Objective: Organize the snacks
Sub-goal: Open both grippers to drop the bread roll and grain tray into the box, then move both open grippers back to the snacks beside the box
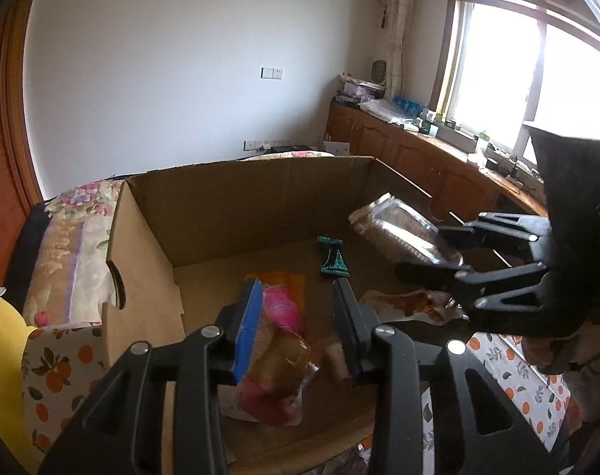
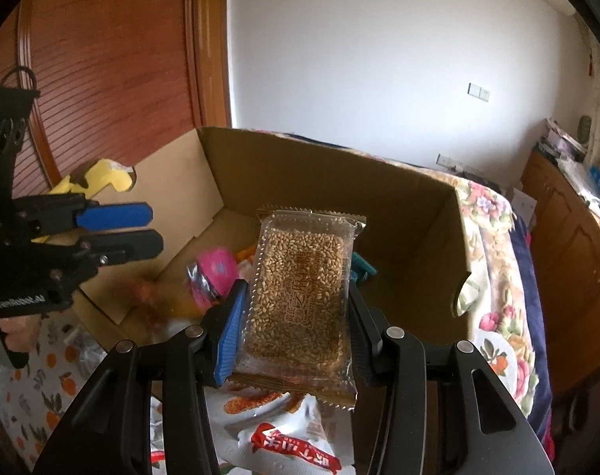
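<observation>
Sesame bar [image 2: 298, 297] between right tool [image 2: 296, 316] pads

We see the cardboard box [image 1: 228, 213] on the bed [image 2: 494, 245]; inside lie a wrapped bar [image 1: 332, 258] at back and a snack packet [image 1: 409, 304] to its right.

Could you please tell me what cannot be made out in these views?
Left wrist view: the pink packet is blurred; its label is unreadable.
Left wrist view: print on the teal wrapper is too small.
Right wrist view: the sesame packet in the right gripper hides some floor of the cardboard box.
Right wrist view: the red-and-white bag is cut off by the bottom edge.
</observation>
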A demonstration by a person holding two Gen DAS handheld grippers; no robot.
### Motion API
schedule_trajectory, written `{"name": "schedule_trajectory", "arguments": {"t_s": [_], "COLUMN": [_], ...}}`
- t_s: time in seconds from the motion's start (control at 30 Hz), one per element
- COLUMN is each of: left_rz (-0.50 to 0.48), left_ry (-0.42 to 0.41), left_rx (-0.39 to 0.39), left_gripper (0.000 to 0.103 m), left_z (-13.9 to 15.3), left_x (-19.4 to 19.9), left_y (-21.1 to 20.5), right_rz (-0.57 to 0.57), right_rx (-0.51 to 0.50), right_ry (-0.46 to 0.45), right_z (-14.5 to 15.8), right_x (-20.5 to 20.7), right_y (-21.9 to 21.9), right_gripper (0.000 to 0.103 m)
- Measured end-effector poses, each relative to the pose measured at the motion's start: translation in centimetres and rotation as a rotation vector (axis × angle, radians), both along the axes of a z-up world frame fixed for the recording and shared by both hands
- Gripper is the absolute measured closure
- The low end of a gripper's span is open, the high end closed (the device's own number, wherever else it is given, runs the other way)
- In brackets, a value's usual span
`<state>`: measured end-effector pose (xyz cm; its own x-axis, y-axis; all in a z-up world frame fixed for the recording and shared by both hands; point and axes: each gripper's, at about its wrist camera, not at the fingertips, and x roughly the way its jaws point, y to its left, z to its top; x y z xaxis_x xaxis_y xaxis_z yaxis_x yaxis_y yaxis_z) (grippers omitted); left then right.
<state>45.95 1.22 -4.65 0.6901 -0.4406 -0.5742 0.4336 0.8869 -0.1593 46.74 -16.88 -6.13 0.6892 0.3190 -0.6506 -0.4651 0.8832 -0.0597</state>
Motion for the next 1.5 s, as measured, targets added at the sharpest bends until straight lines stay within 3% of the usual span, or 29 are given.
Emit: {"name": "schedule_trajectory", "arguments": {"t_s": [0.57,1.03,1.5], "left_rz": [0.021,0.018,0.037], "left_ry": [-0.031,-0.107,-0.028], "left_rx": [0.005,0.017,0.096], "left_gripper": [0.054,0.050,0.048], "left_z": [0.6,2.6,-1.5], "left_x": [-0.5,-4.5,-11.4], "left_y": [0.0,1.2,5.3], "right_rz": [-0.019,-0.023,0.056], "right_rx": [0.013,0.064,0.062], "right_ry": [0.020,-0.035,0.010], "right_z": [-0.9,2.1,-0.1], "right_x": [-0.8,-9.3,-14.0], "right_y": [-0.8,-2.8,0.7], "right_gripper": [0.049,0.044,0.040]}}
